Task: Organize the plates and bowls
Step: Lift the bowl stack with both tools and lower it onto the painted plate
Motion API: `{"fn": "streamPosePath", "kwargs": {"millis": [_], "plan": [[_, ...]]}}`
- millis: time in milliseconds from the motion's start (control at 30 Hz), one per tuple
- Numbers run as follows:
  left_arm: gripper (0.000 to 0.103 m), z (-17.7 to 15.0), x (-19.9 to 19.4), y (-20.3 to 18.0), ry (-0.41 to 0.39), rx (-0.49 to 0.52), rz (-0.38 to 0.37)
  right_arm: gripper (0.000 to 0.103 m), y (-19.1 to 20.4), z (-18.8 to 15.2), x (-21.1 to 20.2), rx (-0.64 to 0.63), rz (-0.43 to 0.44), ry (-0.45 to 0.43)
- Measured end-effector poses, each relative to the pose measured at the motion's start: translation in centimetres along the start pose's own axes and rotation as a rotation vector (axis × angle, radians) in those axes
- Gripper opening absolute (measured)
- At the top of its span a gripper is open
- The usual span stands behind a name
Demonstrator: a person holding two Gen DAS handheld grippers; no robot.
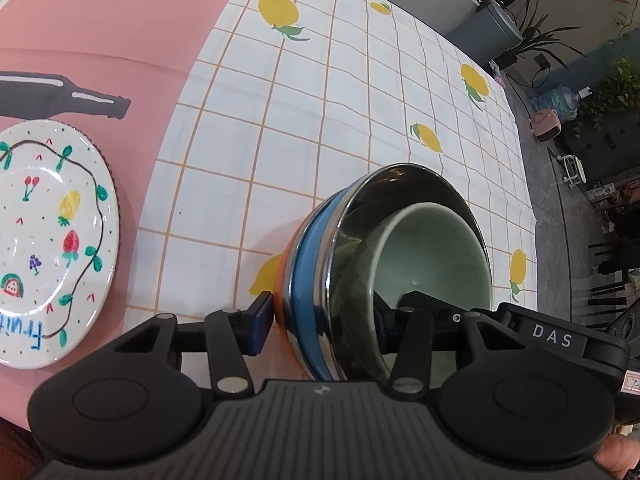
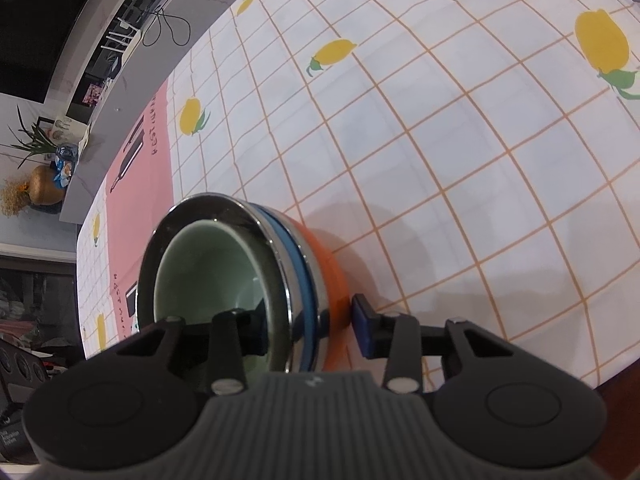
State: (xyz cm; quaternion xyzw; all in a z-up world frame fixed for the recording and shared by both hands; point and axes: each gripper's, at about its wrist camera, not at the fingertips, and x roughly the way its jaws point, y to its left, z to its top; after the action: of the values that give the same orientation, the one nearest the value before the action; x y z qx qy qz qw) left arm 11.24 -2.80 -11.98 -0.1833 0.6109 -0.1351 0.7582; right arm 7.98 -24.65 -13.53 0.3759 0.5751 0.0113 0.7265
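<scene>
Left tool (image 1: 320, 322) and right tool (image 2: 306, 322) straddling opposite rims of one bowl stack.

Nested set: pale green bowl (image 1: 434, 252) inside steel bowl (image 1: 400, 208), over blue bowl (image 1: 310, 264) and orange bowl (image 1: 282, 276), resting on the lemon-print surface (image 1: 320, 128). Left tool: one finger outside against the orange wall, one inside; pads appear clamped on the stacked rims. Right tool: inner finger within the bowls, outer pad (image 2: 362, 330) just clear of the orange wall, so apart, not yet gripping. Two-sided hold likely meant to carry the stack level. Painted fruit plate (image 1: 52, 240) lies well apart on the pink panel.
</scene>
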Motion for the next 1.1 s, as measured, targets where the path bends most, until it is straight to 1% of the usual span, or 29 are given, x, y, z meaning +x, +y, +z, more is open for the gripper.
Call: {"fn": "streamPosePath", "kwargs": {"millis": [300,600,833,1100], "plan": [[0.055,-0.1,-1.0,0.0,-0.023,0.011,0.015,0.036,0.7,-0.3,-0.1,-0.028,0.004,-0.008],[0.055,0.0,-3.2,0.9,-0.073,0.015,0.025,0.035,2.4,-0.8,-0.5,-0.066,0.022,-0.02],[0.055,0.2,-5.9,2.9,-0.118,-0.005,0.033,0.034,5.3,-1.5,-0.1,-0.11,0.032,-0.013],[0.055,1.0,-9.8,6.0,-0.178,-0.043,0.053,0.033,10.4,-2.6,0.5,-0.188,0.053,-0.004]]}}
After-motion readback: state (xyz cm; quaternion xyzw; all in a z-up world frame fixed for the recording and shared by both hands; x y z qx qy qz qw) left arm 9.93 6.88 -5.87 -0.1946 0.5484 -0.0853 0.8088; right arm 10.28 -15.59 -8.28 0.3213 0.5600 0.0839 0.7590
